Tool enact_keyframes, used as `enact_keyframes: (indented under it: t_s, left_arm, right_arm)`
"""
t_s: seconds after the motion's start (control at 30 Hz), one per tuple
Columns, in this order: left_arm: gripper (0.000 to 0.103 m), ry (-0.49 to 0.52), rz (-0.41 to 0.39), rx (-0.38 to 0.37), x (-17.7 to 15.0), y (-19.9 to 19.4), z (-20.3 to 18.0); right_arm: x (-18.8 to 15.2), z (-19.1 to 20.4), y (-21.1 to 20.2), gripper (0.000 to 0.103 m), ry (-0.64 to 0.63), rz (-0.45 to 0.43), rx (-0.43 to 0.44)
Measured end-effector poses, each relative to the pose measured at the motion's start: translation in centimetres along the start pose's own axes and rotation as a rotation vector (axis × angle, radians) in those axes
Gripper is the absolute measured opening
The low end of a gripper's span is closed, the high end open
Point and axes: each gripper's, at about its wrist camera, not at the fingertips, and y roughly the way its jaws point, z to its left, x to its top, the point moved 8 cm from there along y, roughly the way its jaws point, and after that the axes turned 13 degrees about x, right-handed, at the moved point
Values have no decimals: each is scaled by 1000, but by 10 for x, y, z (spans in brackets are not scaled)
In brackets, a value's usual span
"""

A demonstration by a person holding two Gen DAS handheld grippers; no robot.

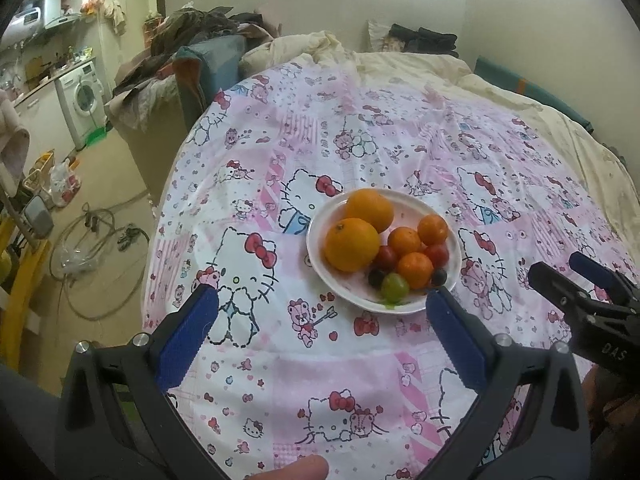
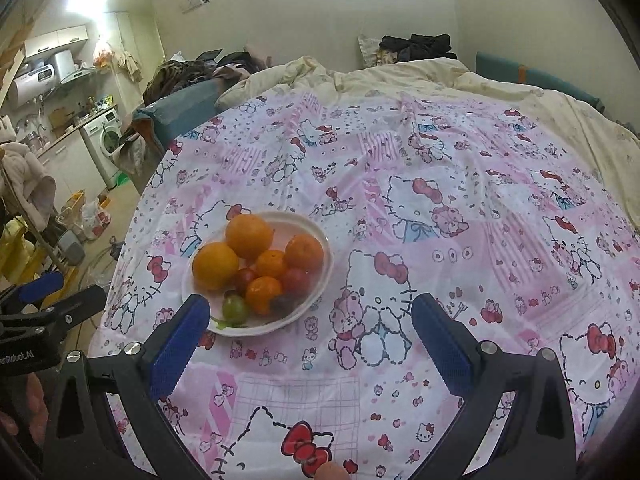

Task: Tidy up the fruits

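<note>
A white plate (image 1: 320,222) (image 2: 320,248) rests on the pink cartoon-cat sheet. It holds two big oranges (image 1: 352,244) (image 2: 216,266), three small tangerines (image 1: 416,270) (image 2: 264,294), red cherry tomatoes (image 1: 438,254) (image 2: 296,280), dark grapes (image 1: 376,278) (image 2: 280,302) and a green grape (image 1: 395,287) (image 2: 235,307). My left gripper (image 1: 322,298) stands open just in front of the plate, its right fingertip (image 1: 438,300) by the rim. My right gripper (image 2: 310,308) is open too, its left fingertip (image 2: 196,308) at the plate's near edge. Neither holds anything.
The pink sheet (image 1: 400,152) (image 2: 440,184) covers a bed with a cream duvet (image 1: 400,64) behind. Left of the bed are piled clothes (image 1: 192,36), a washing machine (image 1: 82,98) and floor clutter with a hose (image 1: 92,240). The right gripper's body (image 1: 592,304) shows in the left view.
</note>
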Motion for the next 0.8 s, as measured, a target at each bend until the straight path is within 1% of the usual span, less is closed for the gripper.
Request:
enact_keyframes:
  t_s: [0.37,0.8]
  left_arm:
    - [102,5,-9,0,1,0,-1]
    - [102,-5,1,-3,1,-1,0]
  right_arm:
    - [1,0,-1,103,1,-5,-1]
    - [3,-1,-3,103,2,-9,-2]
